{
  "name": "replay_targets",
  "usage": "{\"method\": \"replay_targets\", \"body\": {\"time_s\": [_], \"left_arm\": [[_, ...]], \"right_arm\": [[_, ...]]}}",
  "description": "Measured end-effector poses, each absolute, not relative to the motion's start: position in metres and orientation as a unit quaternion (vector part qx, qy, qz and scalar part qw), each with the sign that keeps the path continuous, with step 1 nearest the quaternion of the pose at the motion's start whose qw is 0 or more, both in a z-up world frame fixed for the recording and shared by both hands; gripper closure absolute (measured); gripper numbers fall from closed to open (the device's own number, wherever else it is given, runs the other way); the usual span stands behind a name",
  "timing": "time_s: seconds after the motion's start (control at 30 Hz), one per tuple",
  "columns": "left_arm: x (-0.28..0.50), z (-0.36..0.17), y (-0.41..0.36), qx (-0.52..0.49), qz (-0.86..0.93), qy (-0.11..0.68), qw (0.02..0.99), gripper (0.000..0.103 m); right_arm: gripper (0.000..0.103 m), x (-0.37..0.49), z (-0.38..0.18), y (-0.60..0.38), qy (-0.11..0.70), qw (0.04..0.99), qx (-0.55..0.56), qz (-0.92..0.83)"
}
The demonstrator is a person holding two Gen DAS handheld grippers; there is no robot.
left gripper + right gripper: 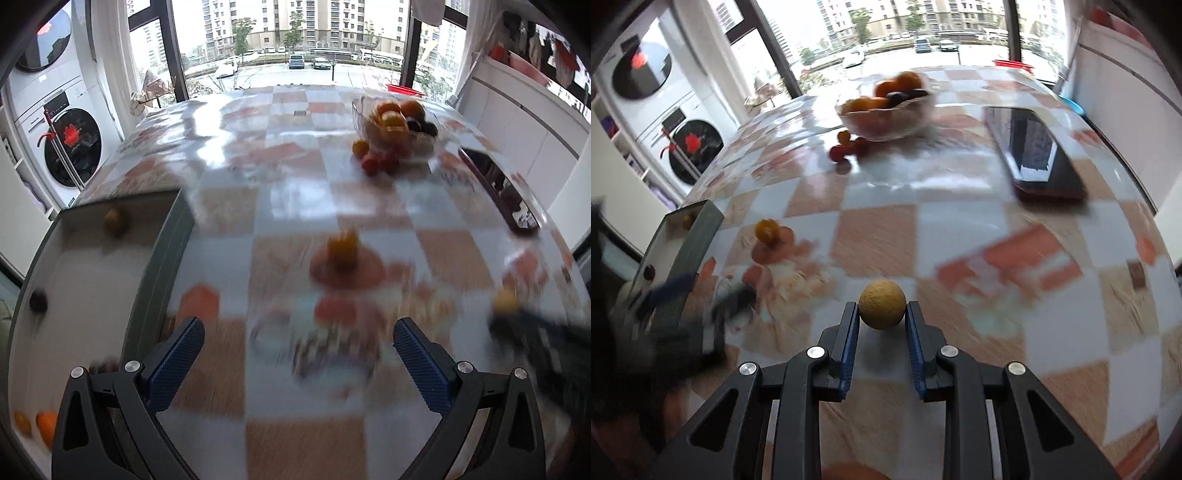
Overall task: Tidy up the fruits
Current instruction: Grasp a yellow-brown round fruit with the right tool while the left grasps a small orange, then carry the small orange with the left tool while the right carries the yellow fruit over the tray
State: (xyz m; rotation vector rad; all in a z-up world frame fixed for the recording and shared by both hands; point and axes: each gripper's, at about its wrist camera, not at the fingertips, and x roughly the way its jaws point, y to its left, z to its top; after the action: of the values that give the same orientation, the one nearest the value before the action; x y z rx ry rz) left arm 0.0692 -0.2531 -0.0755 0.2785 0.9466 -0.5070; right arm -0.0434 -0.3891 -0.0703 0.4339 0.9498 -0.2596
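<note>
Fruit first: a small round yellow fruit (882, 309) sits right between the fingertips of the right gripper (882, 314), w/ both blue pads touching its sides. So the right jaws are clenched on it, and it looks held just above the checkered tablecloth (960, 229). It is a ball, so no long side to line up.

The left gripper (298, 341) has its jaws spread wide w/ nothing between them. Only blurry tablecloth is under it.

The grey-walled white tray (88, 280) is at the far left of the table. It already has a few fruits in it: a yellow one near the back, a dark one by the side wall, orange ones at the front. From the right gripper the tray (698, 236) lies off to the left and a bit ahead, so I think the held fruit has to travel left. The left gripper is much nearer the tray, just beside its wall.

One more small yellow fruit (345, 245) stands loose on the cloth, straight ahead of the left jaws, so that hand is nearer to it. More fruit is far back: a glass bowl (886, 118) full of oranges and dark fruits, plus a few little red ones (846, 147) beside it. A phone (1038, 155) lies at the right, well apart from all this.

Both pics are blurry, so small stuff is hard to tell.
</note>
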Motion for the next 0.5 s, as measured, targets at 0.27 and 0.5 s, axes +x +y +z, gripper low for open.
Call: {"method": "replay_targets", "body": {"time_s": [0.27, 0.5], "left_arm": [[0.094, -0.086, -0.288, 0.148, -0.234, 0.458, 0.844, 0.021], [0.09, -0.084, -0.288, 0.124, -0.252, 0.457, 0.844, 0.067]], "right_arm": [[0.075, -0.075, -0.074, -0.397, 0.442, 0.86, 0.22, -0.129], [0.075, -0.078, -0.074, -0.393, 0.443, 0.86, 0.218, -0.128]]}}
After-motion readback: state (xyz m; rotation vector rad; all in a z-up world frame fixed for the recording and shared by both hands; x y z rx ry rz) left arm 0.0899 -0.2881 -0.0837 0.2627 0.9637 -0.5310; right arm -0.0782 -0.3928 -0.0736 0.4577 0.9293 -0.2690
